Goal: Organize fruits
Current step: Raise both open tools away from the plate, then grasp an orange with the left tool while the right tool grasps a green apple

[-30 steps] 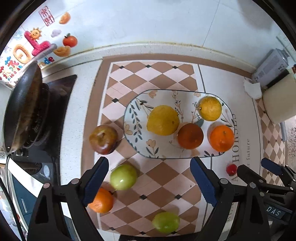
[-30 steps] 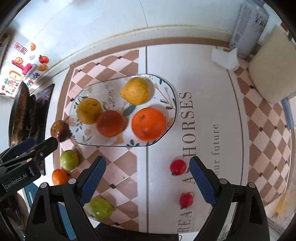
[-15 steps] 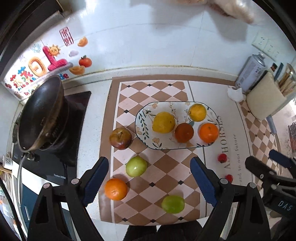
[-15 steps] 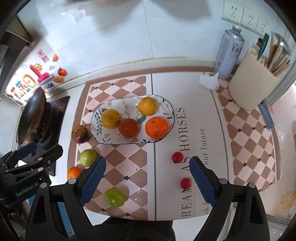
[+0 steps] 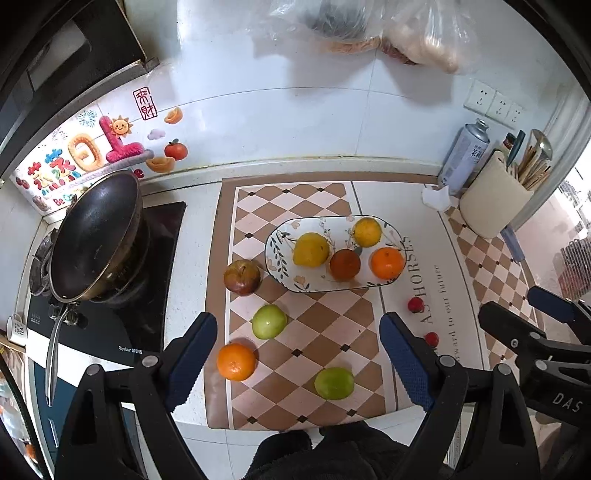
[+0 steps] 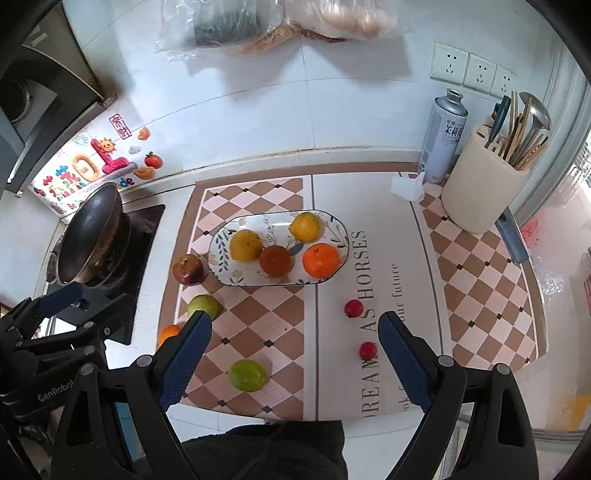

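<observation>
A patterned oval plate on the checkered mat holds several fruits: two yellow ones, a dark orange one and an orange. Loose on the mat lie a dark red apple, two green apples, an orange and two small red fruits. My left gripper is open and empty, high above the mat's front. My right gripper is open and empty, also high above the front edge.
A black wok sits on the stove at left. A spray can, a utensil holder and a crumpled tissue stand at the back right. Plastic bags hang on the wall.
Both grippers have pulled up and back from the counter, so the plate and fruits look smaller and more of the wall shows. No fruit has moved.
</observation>
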